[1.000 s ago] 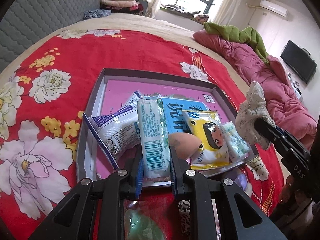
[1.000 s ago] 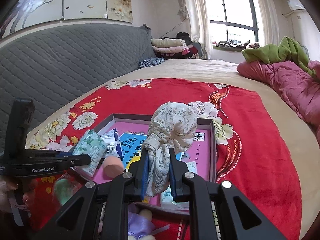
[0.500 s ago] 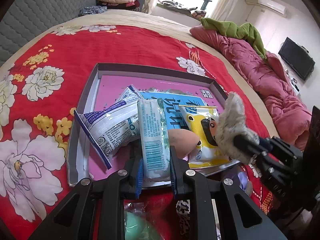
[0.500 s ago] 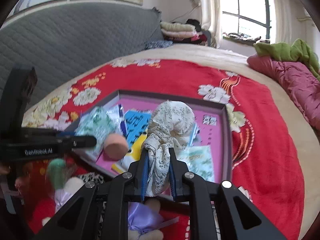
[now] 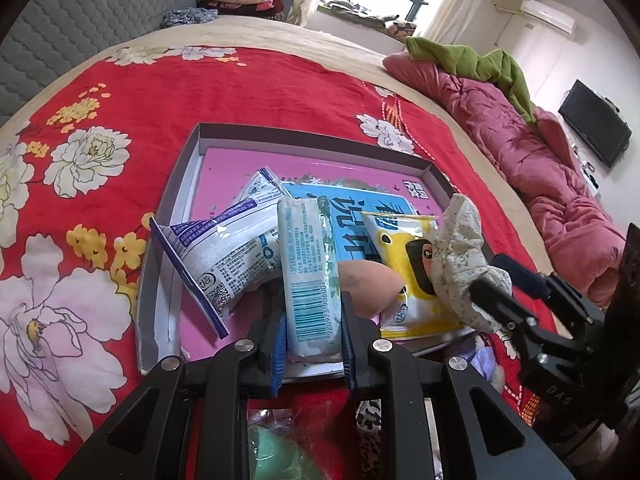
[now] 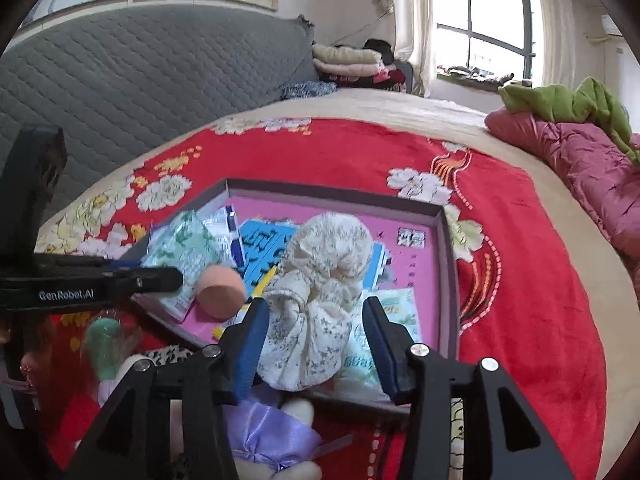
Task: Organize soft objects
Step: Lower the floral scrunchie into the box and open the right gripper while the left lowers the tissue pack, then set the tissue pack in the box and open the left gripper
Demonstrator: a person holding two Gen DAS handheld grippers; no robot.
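Red floral bedspread (image 5: 248,92) under the tray (image 5: 188,184): my right tool (image 6: 314,334), wide, frames the scrunchie (image 6: 320,280), which I fear may roll off the tray's near edge. My left tool (image 5: 313,338) pinches the tissue pack (image 5: 306,264), which could drag neighbouring packets.

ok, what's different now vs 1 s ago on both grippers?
The right gripper came down over the tray and opened, letting go of the floral scrunchie, which now rests on the packets between its spread jaws. The left gripper stayed shut on the tissue pack; the peach sponge and other packets did not move.
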